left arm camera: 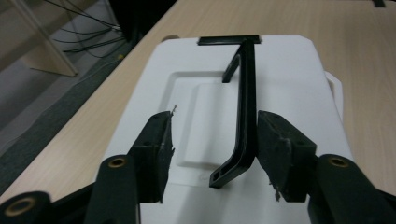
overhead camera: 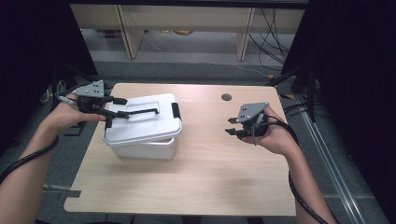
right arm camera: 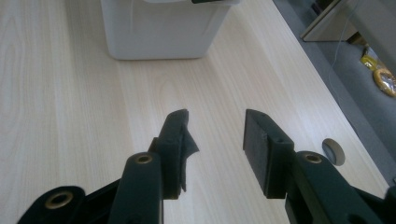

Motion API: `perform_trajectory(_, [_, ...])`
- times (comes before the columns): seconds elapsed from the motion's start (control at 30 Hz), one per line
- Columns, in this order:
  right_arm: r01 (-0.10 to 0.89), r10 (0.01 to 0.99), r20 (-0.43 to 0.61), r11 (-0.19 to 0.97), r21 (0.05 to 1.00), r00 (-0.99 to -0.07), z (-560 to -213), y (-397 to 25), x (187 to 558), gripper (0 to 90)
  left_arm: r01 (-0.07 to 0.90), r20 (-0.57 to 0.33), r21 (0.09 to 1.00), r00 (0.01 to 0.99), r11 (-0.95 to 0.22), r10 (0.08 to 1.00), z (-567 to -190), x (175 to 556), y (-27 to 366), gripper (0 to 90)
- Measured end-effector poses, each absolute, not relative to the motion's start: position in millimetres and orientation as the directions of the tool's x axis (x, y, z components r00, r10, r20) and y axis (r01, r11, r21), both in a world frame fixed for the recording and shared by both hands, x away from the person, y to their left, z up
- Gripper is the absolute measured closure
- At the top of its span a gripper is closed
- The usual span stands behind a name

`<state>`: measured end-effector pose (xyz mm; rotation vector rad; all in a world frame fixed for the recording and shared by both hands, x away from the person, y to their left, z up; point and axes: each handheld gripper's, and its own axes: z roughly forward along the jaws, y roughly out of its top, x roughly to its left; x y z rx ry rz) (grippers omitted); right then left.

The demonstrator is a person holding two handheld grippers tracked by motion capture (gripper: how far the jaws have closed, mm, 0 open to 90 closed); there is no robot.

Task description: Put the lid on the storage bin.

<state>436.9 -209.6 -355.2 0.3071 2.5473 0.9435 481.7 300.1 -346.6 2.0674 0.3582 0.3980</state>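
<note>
- no readable text, labels, brands or numbers anywhere
- white box (overhead camera: 144, 128) lid and walls: plain, no print seen
- counter (overhead camera: 210, 177): bare wood grain, no markings
- grey plates on both tongs: holes only, no lettering legible
</note>
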Motion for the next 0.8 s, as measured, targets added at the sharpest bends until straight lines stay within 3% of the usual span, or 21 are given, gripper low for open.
perform_trajectory(0.17, [0.07, 0.338, -0.282, 0.742, 0.666, -0.898, -362.5, -211.6, 433.8, 60.4, 0.036, 0.172, 0.919, 0.858, -0.391, 0.484, -332.6, 449.0, 314.4, 39.6])
perform_trajectory(0.2, [0.067, 0.338, -0.284, 0.74, 0.669, -0.897, -363.9, -212.7, 433.6, 60.5, 0.03, 0.158, 0.946, 0.825, -0.321, 0.543, -328.5, 424.4, 316.9, 44.4])
perform_trajectory(0.27, [0.08, 0.359, -0.276, 0.725, 0.684, -0.892, -366.2, -214.7, 432.5, 64.4, 0.043, 0.103, 0.97, 0.816, -0.238, 0.569, -331.6, 399.7, 311.1, 60.5])
perform_trajectory(0.33, [0.106, 0.394, -0.259, 0.7, 0.706, -0.882, -367.0, -216.1, 432.6, 77.8, 0.036, 0.113, 0.968, 0.821, -0.248, 0.559, -345.1, 367.3, 295.9, 73.2])
perform_trajectory(0.37, [0.106, 0.394, -0.259, 0.7, 0.706, -0.882, -367.0, -216.1, 432.6, 77.8, 0.036, 0.113, 0.968, 0.821, -0.248, 0.559, -345.1, 367.3, 295.9, 81.4])
perform_trajectory(0.4, [0.144, 0.446, -0.242, 0.672, 0.726, -0.862, -368.2, -213.9, 434.4, 90.0, 0.066, 0.103, 0.967, 0.782, -0.246, 0.615, -360.7, 347.6, 284.9, 89.3])
perform_trajectory(0.5, [0.18, 0.459, -0.206, 0.664, 0.726, -0.864, -375.0, -201.3, 434.7, 90.0, 0.121, 0.067, 0.97, 0.7, -0.211, 0.711, -389.4, 323.5, 281.5, 89.7])
perform_trajectory(0.6, [0.193, 0.442, -0.189, 0.684, 0.704, -0.877, -385.8, -181.5, 436.7, 90.0, 0.15, 0.018, 0.976, 0.661, -0.157, 0.75, -404.0, 312.5, 283.5, 89.7])
perform_trajectory(0.67, [0.211, 0.453, -0.169, 0.673, 0.708, -0.875, -392.7, -166.4, 439.7, 90.0, 0.216, 0.024, 0.963, 0.527, -0.161, 0.85, -419.7, 296.1, 291.6, 89.7])
perform_trajectory(0.7, [0.235, 0.473, -0.155, 0.663, 0.711, -0.868, -394.2, -161.9, 440.1, 90.0, 0.216, 0.024, 0.963, 0.527, -0.161, 0.85, -419.7, 296.1, 291.6, 89.7])
perform_trajectory(0.73, [0.234, 0.474, -0.157, 0.662, 0.712, -0.866, -396.1, -154.7, 443.8, 90.0, 0.247, -0.002, 0.961, 0.447, -0.121, 0.895, -425.9, 291.7, 299.6, 89.7])
perform_trajectory(0.8, [0.263, 0.498, -0.139, 0.65, 0.713, -0.856, -397.2, -144.4, 447.1, 90.0, 0.275, 0.006, 0.953, 0.407, -0.129, 0.914, -430.5, 292.6, 303.5, 89.6])
